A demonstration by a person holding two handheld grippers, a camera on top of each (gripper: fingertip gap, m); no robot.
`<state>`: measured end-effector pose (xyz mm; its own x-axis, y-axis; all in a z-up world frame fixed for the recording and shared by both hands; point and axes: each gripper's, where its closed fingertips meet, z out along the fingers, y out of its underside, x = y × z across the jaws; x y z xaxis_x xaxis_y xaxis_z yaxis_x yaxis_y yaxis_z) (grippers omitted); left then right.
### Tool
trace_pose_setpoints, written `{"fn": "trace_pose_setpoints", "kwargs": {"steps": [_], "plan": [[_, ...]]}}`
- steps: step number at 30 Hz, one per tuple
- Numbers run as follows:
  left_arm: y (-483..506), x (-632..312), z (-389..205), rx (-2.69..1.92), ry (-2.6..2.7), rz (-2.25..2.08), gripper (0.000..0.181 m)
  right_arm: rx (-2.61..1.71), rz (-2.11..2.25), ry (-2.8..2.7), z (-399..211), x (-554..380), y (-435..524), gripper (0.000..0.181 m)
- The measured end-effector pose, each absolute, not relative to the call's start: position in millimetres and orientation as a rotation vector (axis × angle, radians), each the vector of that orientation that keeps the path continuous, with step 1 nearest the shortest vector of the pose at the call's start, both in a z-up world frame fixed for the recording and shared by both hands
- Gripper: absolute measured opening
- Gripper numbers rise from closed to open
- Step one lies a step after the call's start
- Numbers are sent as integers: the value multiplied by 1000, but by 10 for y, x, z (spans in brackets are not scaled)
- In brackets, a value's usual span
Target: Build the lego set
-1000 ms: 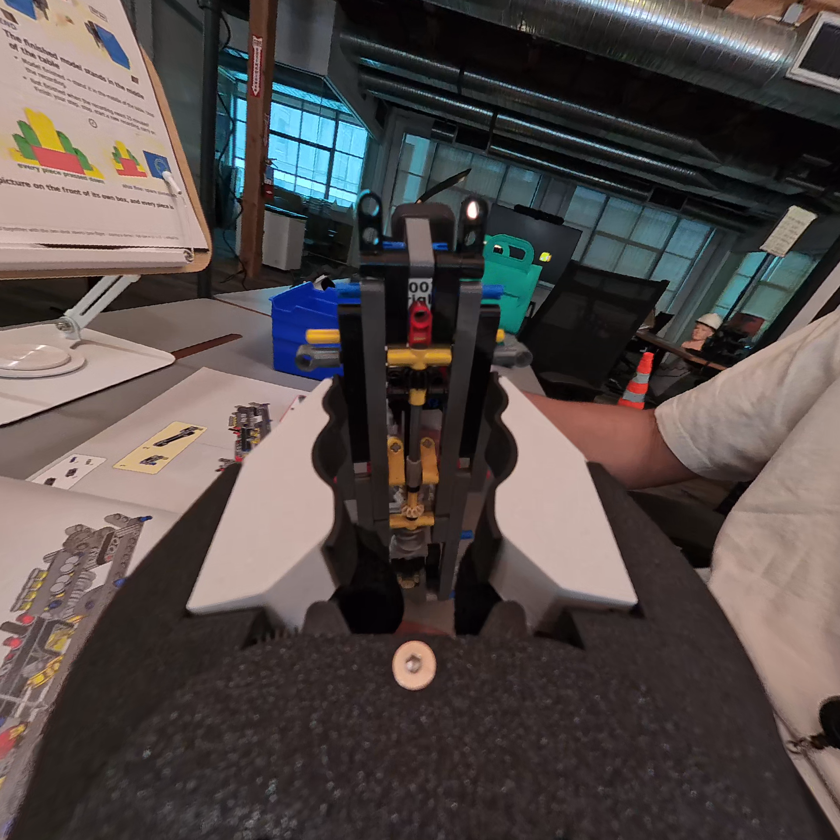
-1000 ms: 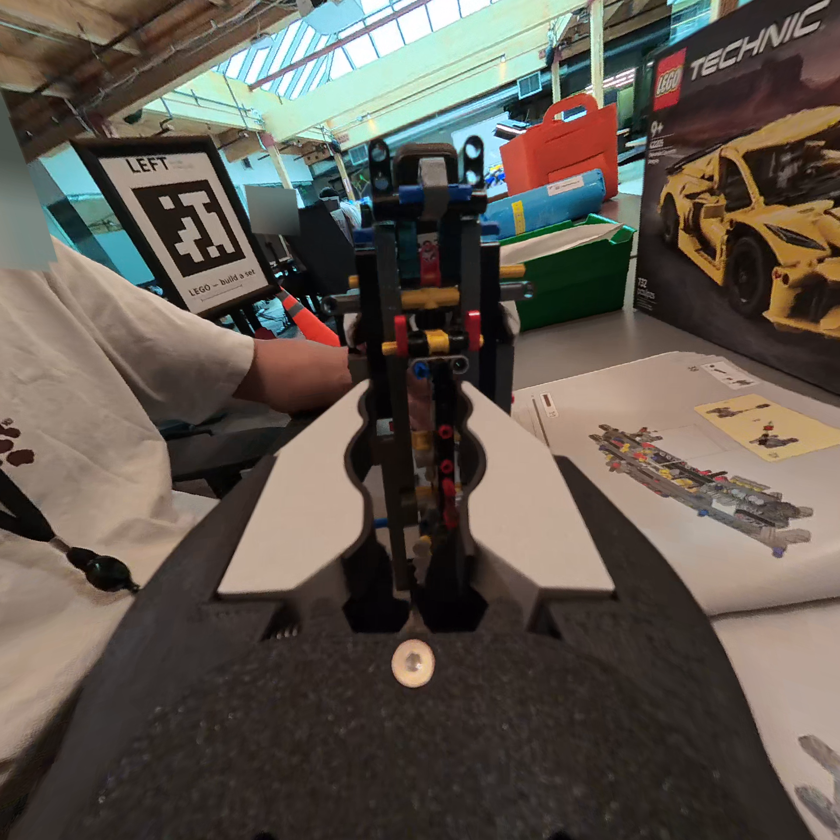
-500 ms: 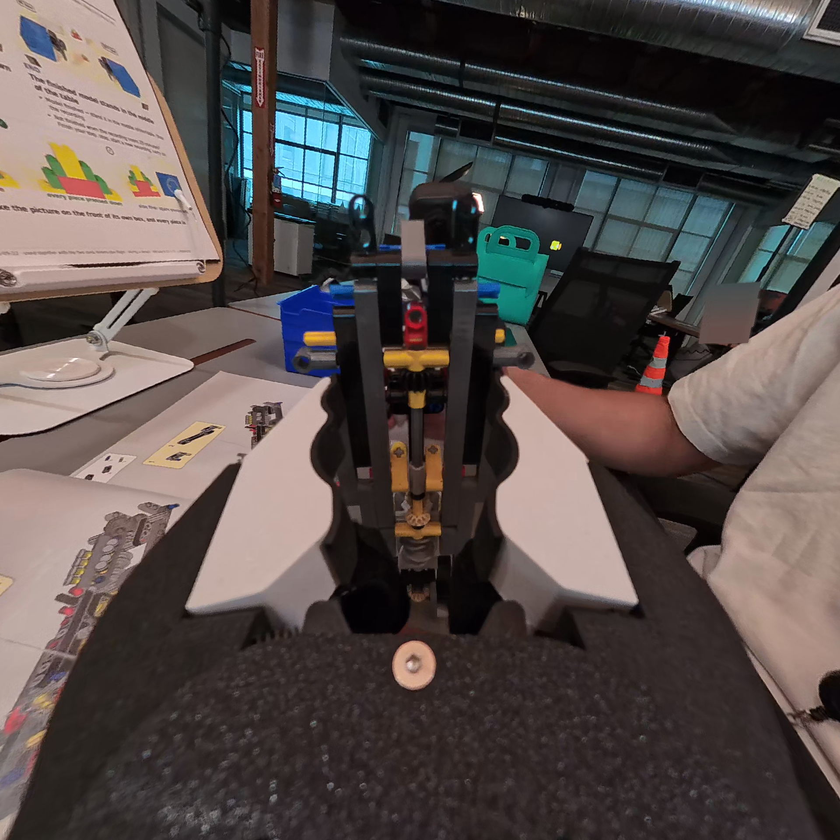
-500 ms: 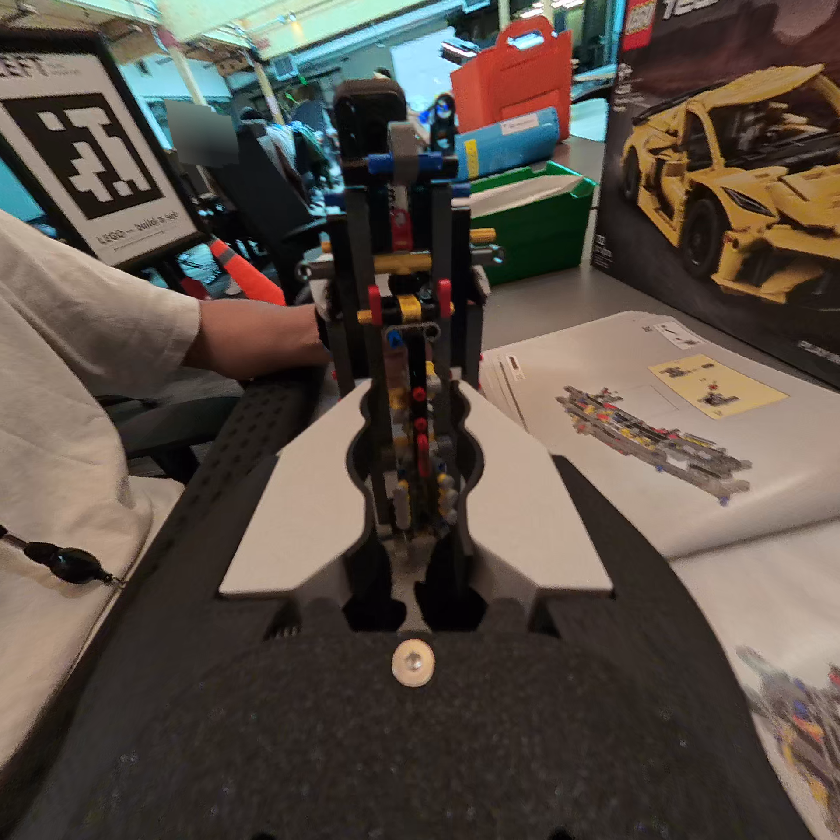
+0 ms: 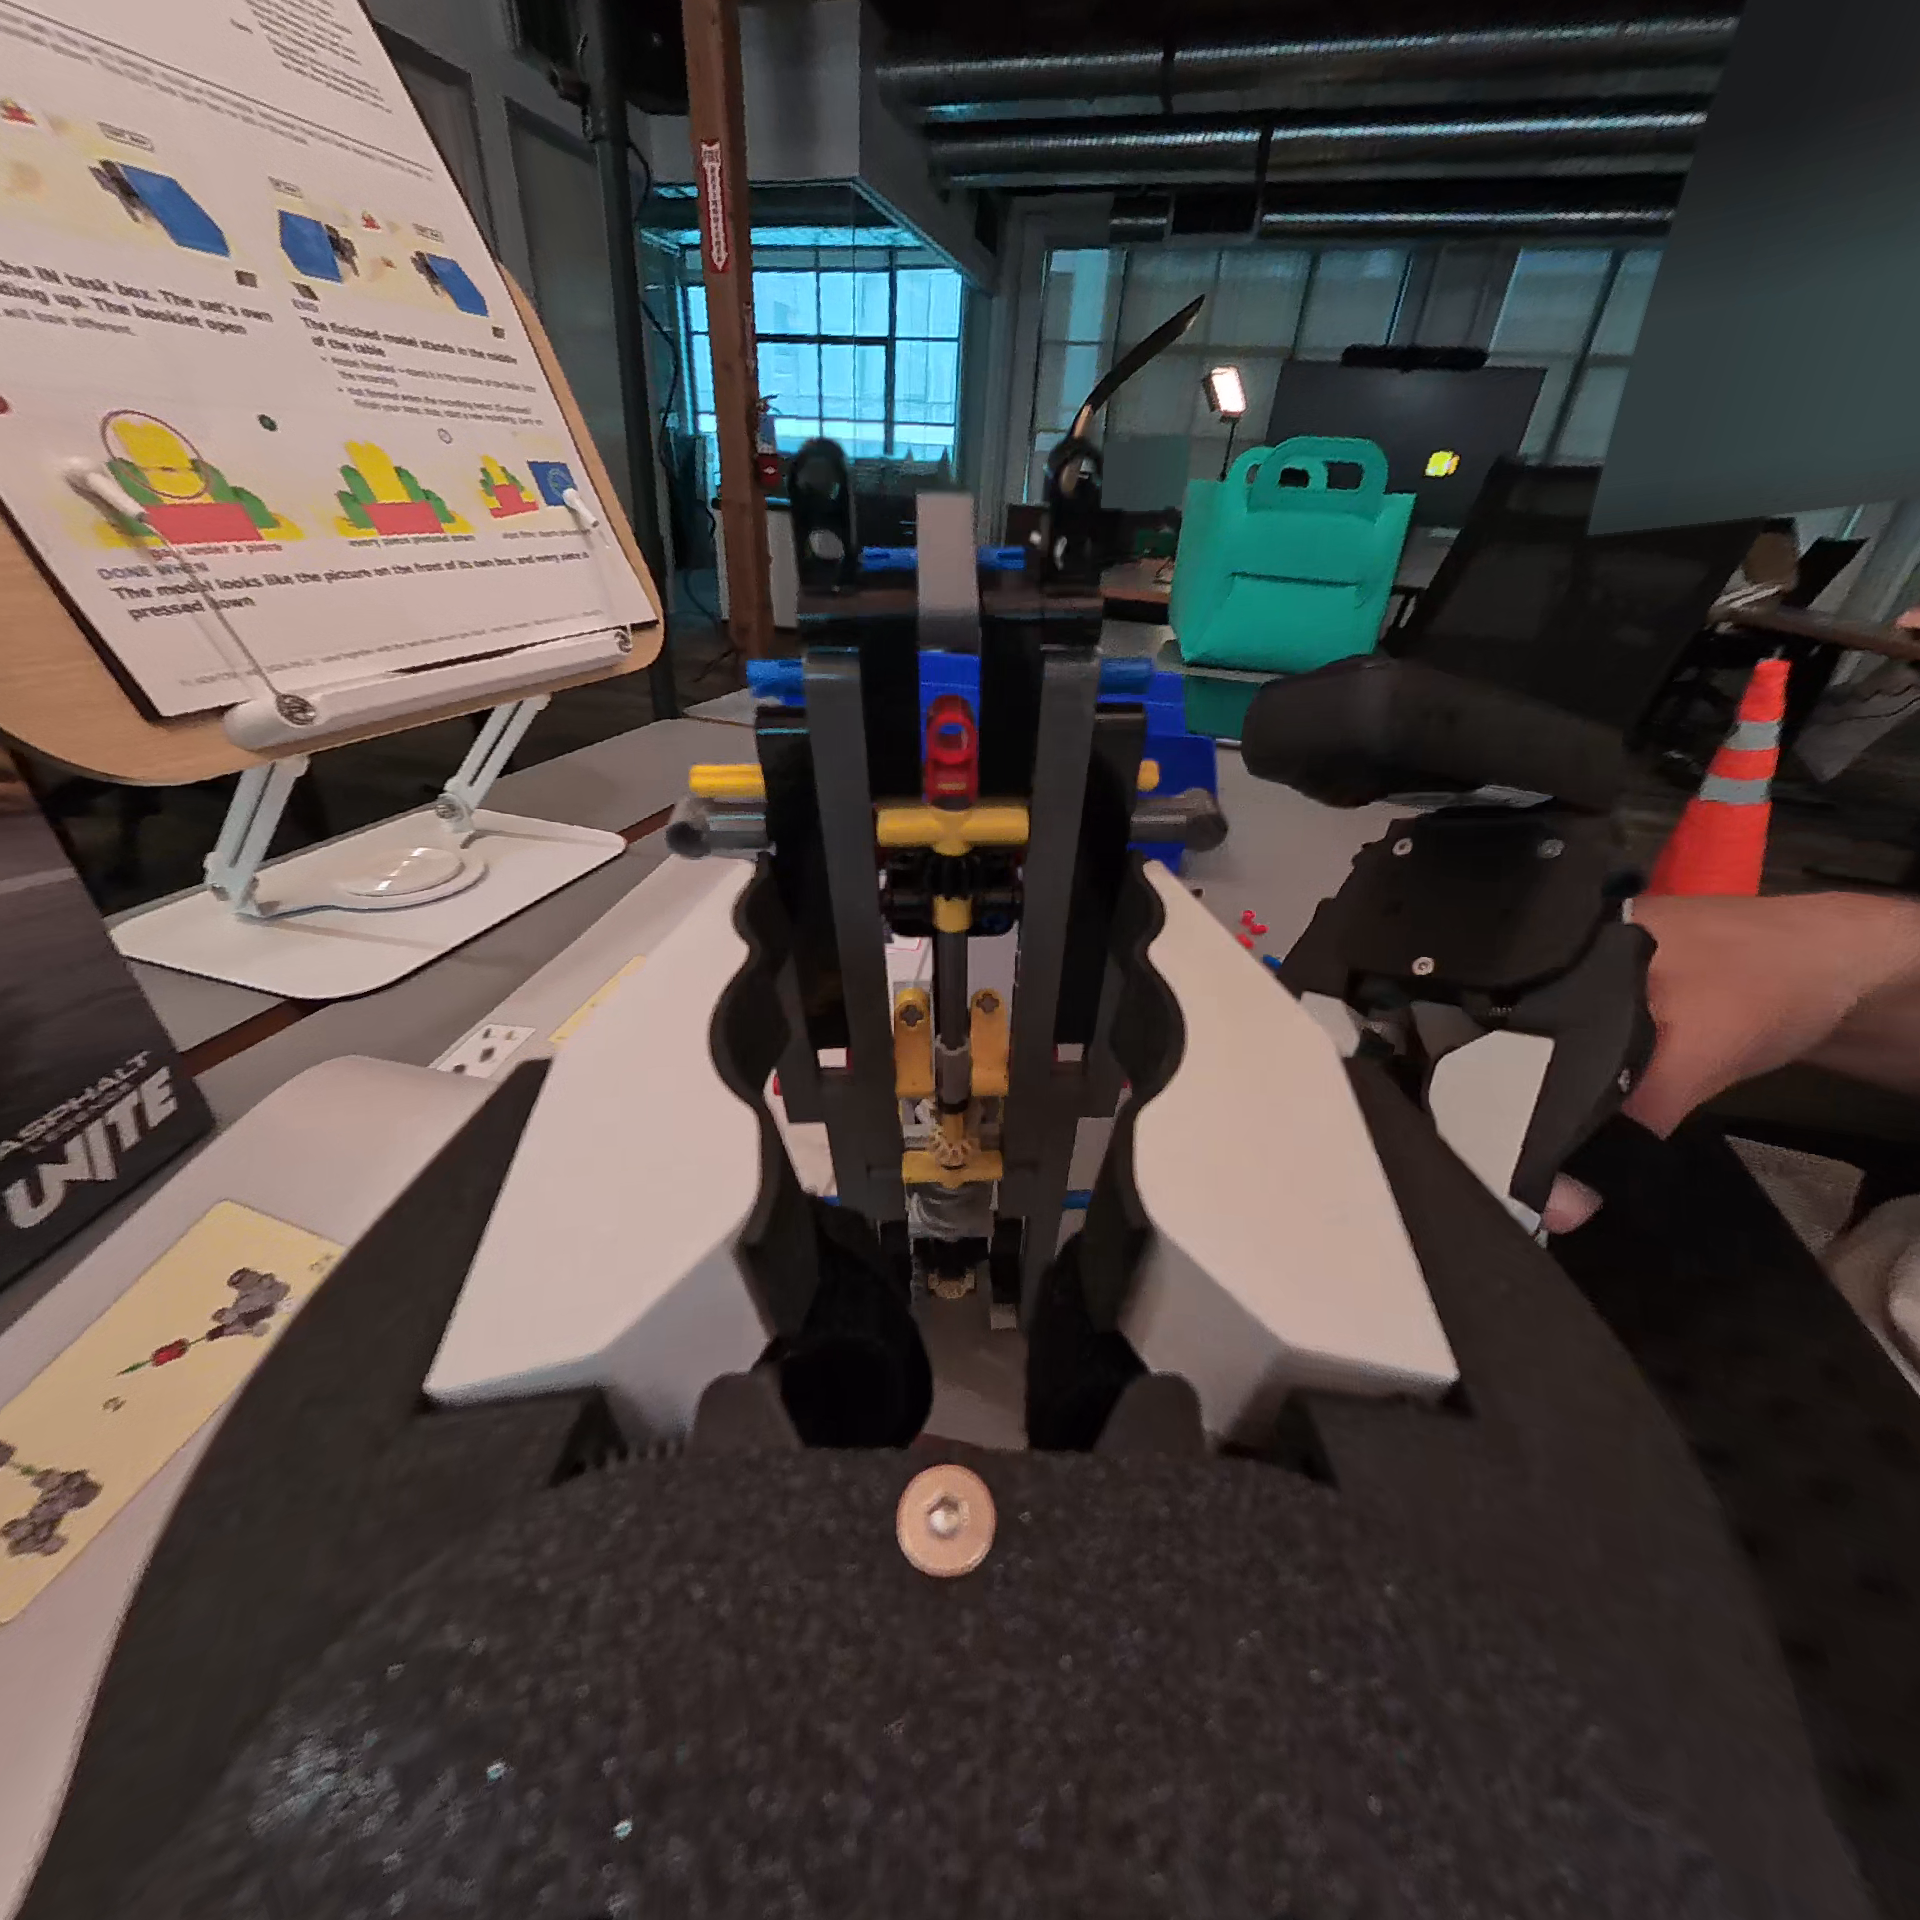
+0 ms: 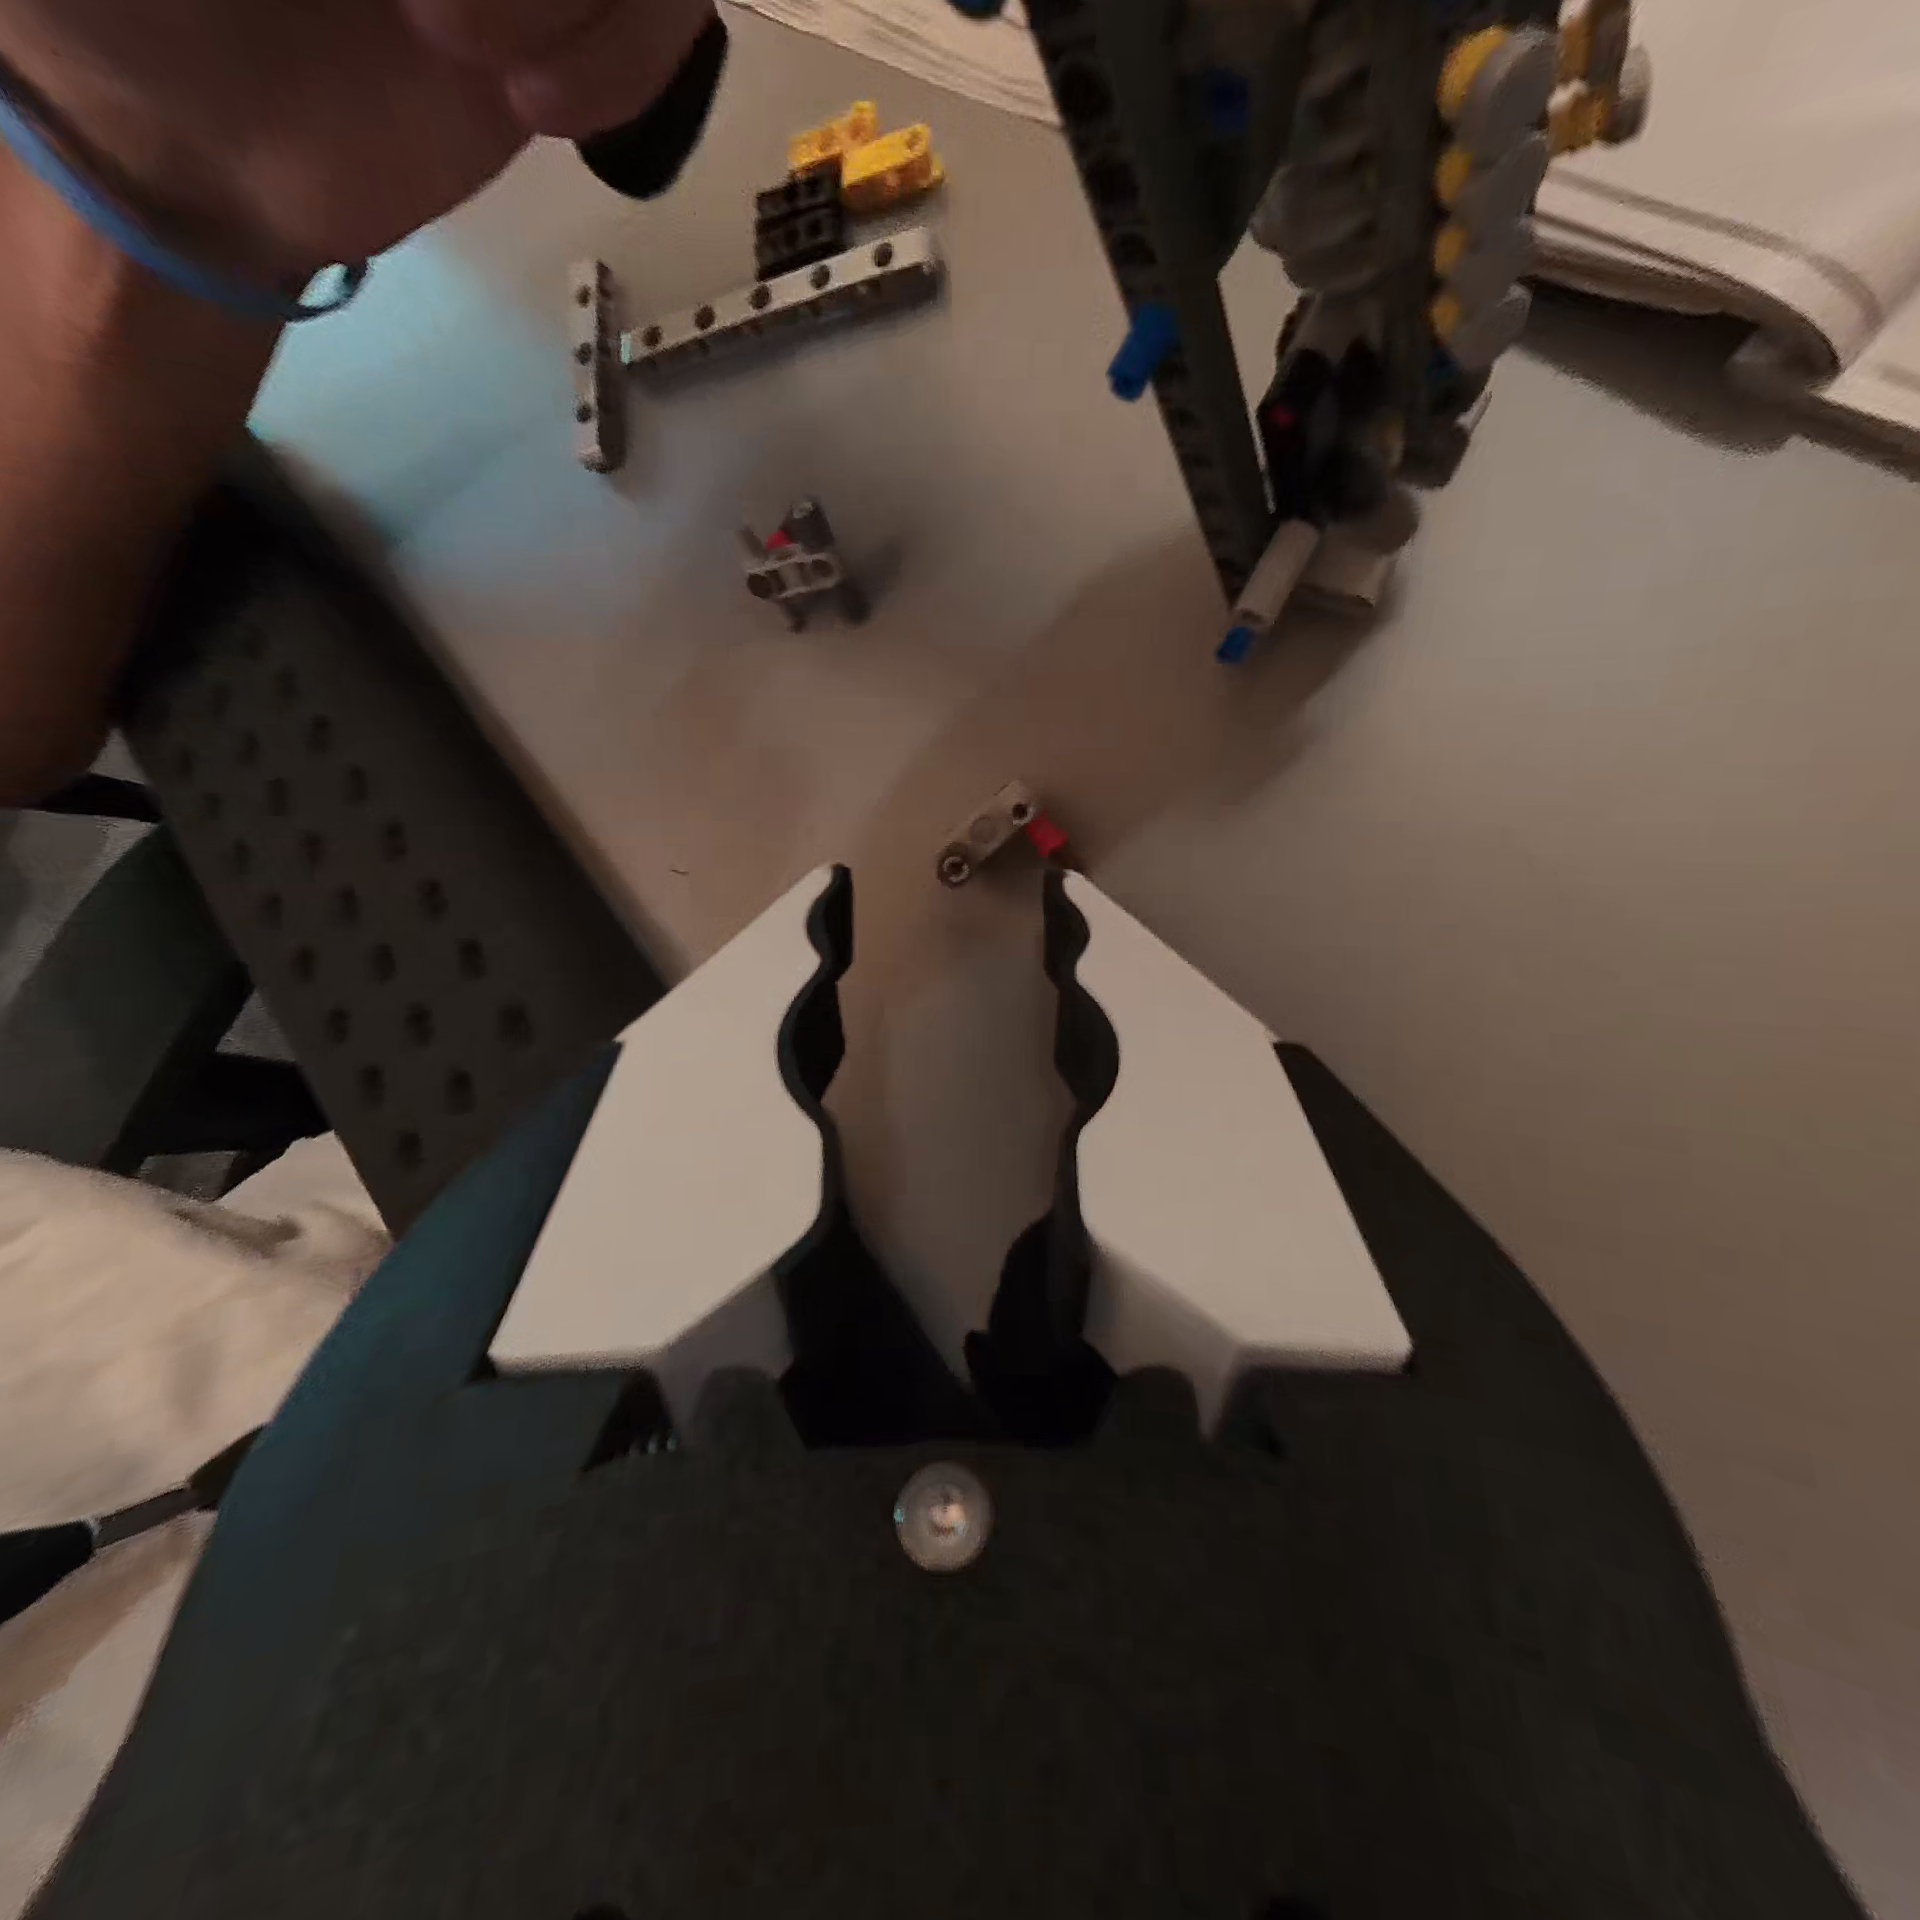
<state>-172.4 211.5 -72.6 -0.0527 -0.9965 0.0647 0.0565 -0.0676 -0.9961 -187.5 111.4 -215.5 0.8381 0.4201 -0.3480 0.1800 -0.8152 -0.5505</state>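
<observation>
My left gripper (image 5: 951, 873) is shut on the long dark-grey Technic chassis (image 5: 935, 935), which has yellow, red and blue parts. It holds the chassis up, pointing away from me. The chassis also shows at the top right of the right wrist view (image 6: 1340, 260), its lower end near the table. My right gripper (image 6: 948, 878) is open and empty and points down at the table. A small grey connector with a red pin (image 6: 992, 847) lies just beyond its fingertips. The right gripper's black housing (image 5: 1475, 914), held by a hand, shows to the right of the chassis.
Loose parts lie on the grey table (image 6: 1455, 935): a grey L-shaped beam (image 6: 748, 312), yellow and black connectors (image 6: 842, 177) and a small grey piece (image 6: 795, 566). The open instruction booklet (image 6: 1714, 208) is at the far right. An instruction sheet on a stand (image 5: 312, 416) is at the left. Some 15 cm of space lies between my two pairs of fingers. From the right gripper's tips to the small grey piece (image 6: 795, 566) is close to 7 cm.
My right gripper has let go of the chassis, opened, and swung down toward the loose parts on the table. My left gripper still holds the chassis.
</observation>
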Motion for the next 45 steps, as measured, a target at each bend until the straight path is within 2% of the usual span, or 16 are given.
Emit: {"fn": "trace_pose_setpoints", "kwargs": {"steps": [8,12,15,18,23,25,31,45], "plan": [[2137,-1734,-732,-1203,1169,-1294,61,-2621,656,-435,-2294,-1936,1173,27],[2170,-1766,-737,-1222,1167,-1307,61,-2621,648,-470,-2333,-1937,1228,10],[2215,-1807,-746,-1249,1162,-1328,61,-2564,713,-487,-2286,-1956,1261,6],[2246,-1861,-759,-1278,1162,-1379,61,-2348,889,-534,-1949,-1995,1304,6],[2258,-1903,-764,-1294,1145,-1496,61,-1711,1089,-663,-714,-1812,1492,5],[2242,-1907,-769,-1283,1156,-1517,61,-1671,1112,-676,-521,-1736,1693,5],[2205,-1921,-780,-1262,1202,-1506,61,-1613,1211,-775,-491,-1974,1878,6],[2123,-1870,-774,-1259,1244,-1441,61,-1626,1083,-855,-587,-2066,1811,5]]}}
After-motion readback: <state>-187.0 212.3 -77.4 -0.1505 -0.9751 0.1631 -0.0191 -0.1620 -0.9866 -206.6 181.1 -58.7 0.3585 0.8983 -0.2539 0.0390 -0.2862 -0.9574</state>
